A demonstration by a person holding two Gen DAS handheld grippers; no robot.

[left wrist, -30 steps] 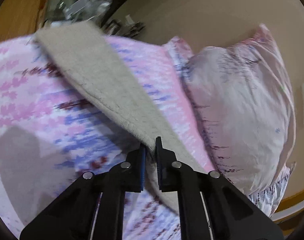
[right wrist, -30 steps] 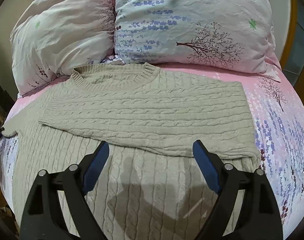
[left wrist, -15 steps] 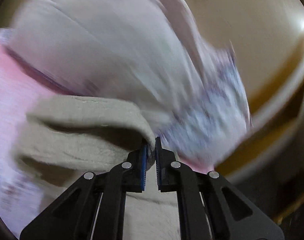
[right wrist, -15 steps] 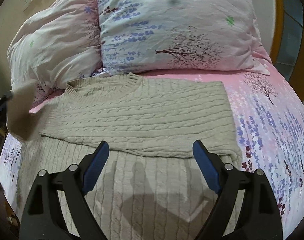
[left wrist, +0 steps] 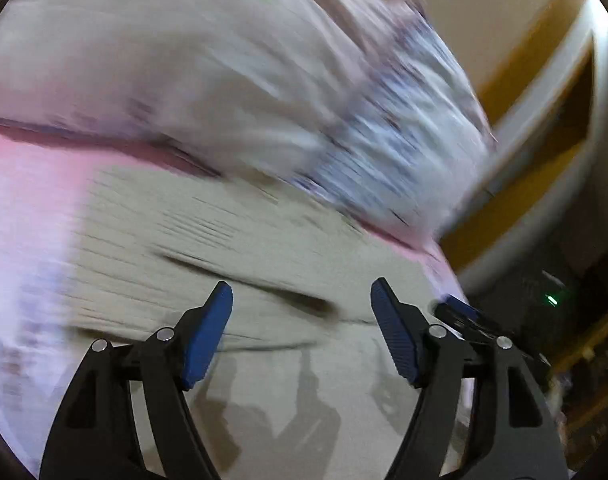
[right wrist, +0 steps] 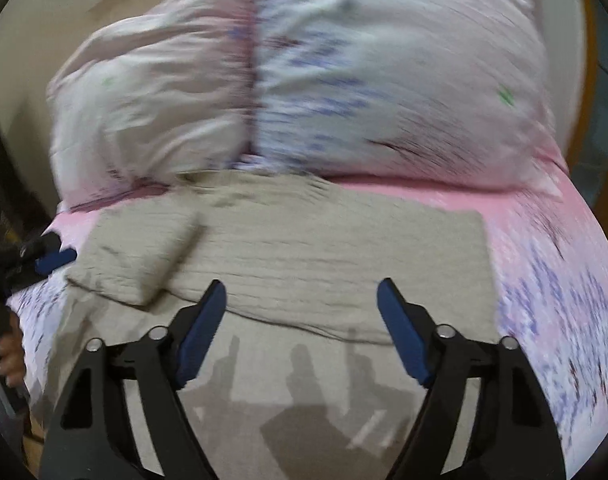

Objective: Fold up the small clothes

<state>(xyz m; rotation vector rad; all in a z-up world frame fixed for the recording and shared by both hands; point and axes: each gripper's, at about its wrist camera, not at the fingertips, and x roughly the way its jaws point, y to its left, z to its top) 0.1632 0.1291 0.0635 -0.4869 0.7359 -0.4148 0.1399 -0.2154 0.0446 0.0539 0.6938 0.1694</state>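
Observation:
A beige cable-knit sweater lies flat on the pink bed, its neck toward the pillows. Its left sleeve lies folded over the chest, and the other sleeve is folded across the body. My left gripper hovers over the sweater; its jaws are opening and nothing is between them. It also shows at the left edge of the right wrist view as the left gripper. My right gripper hangs above the sweater's lower half; its jaws are closing on nothing. Both views are blurred.
Two flower-print pillows stand behind the sweater. The pink flowered sheet runs to the bed's right edge. A hand holds the left gripper's handle. A wooden bed frame and dark clutter lie beyond.
The left gripper carried the sleeve across onto the sweater and let it go; its jaws went from shut to wide. The right gripper rose a little and its jaws narrowed.

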